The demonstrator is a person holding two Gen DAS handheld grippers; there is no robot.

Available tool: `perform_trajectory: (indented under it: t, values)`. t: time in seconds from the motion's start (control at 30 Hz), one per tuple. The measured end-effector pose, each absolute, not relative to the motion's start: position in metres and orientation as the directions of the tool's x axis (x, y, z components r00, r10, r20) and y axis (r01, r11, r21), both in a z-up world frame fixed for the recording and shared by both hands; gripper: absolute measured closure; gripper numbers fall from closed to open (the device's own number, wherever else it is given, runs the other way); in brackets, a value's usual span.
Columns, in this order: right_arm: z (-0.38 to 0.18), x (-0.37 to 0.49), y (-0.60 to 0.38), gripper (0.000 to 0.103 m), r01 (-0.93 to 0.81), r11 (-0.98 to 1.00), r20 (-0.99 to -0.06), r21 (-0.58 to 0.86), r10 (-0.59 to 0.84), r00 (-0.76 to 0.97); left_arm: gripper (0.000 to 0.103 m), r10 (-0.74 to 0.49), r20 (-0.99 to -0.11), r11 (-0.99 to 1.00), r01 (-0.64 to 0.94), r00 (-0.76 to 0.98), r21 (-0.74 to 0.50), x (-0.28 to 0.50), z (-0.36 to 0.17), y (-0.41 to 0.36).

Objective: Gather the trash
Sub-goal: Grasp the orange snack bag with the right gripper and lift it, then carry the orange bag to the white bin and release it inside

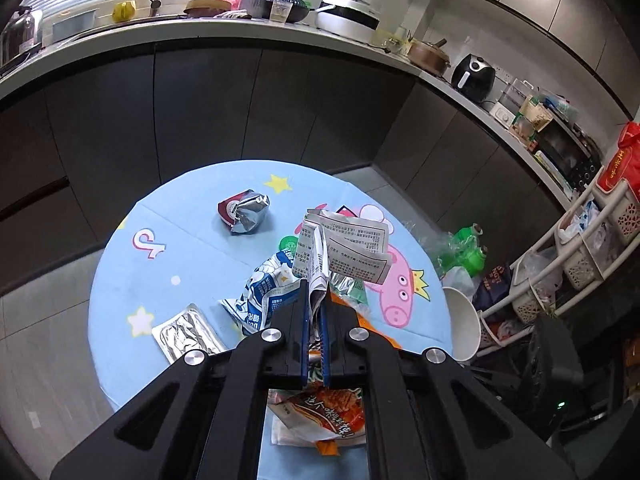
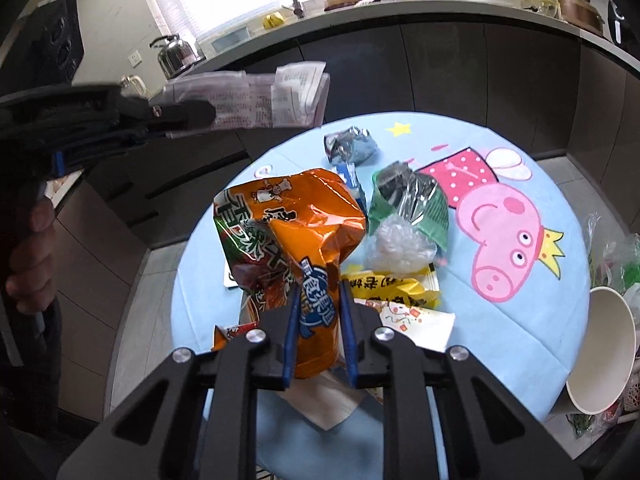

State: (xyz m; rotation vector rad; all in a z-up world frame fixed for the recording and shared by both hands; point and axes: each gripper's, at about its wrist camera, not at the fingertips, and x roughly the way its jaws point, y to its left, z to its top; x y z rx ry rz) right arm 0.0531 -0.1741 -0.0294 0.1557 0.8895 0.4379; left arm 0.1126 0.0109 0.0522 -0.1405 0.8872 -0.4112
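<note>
My left gripper (image 1: 318, 292) is shut on a folded printed paper leaflet (image 1: 344, 248), held above the round table with the light-blue cartoon cloth (image 1: 132, 272). The right wrist view shows that left gripper (image 2: 188, 114) at upper left with the leaflet (image 2: 280, 96) sticking out of it. My right gripper (image 2: 320, 288) is shut on the lower end of a crumpled orange snack bag (image 2: 312, 216), which stands up over the table (image 2: 500, 340). Loose trash lies below: a silver-red wrapper (image 1: 245, 211), a blue-white bag (image 1: 266, 292), a foil packet (image 1: 186, 336), a green wrapper (image 2: 412, 204), a yellow packet (image 2: 392, 288).
A white paper cup (image 2: 600, 352) lies tipped at the table's right edge beside a bag of green bottles (image 1: 460, 252). Dark cabinets and a cluttered counter (image 1: 280, 32) curve behind. A basket rack (image 1: 580, 252) stands to the right. A hand (image 2: 32, 256) holds the left gripper's handle.
</note>
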Motion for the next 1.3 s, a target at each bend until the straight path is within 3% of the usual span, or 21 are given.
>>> perform_trajectory:
  t: [0.27, 0.73, 1.0, 1.3]
  values:
    - [0.007, 0.039, -0.219, 0.084, -0.211, 0.935, -0.661, 0.286, 0.351, 0.663, 0.099, -0.434, -0.691, 0.898, 0.338, 0.578, -0.282, 0.098, 0.071, -0.004]
    - [0.01, 0.013, -0.336, 0.084, 0.049, 0.954, -0.639, 0.296, 0.16, 0.753, 0.099, -0.524, -0.672, 0.837, 0.464, 0.523, -0.291, 0.1, 0.078, -0.091]
    - [-0.013, -0.015, -0.416, 0.084, 0.25, 0.925, -0.668, 0.287, 0.006, 0.744, 0.099, -0.579, -0.698, 0.774, 0.554, 0.421, -0.307, 0.102, 0.054, -0.188]
    - [-0.073, -0.023, -0.486, 0.083, 0.394, 0.882, -0.749, 0.259, -0.074, 0.658, 0.099, -0.585, -0.763, 0.71, 0.627, 0.275, -0.319, 0.11, -0.004, -0.292]
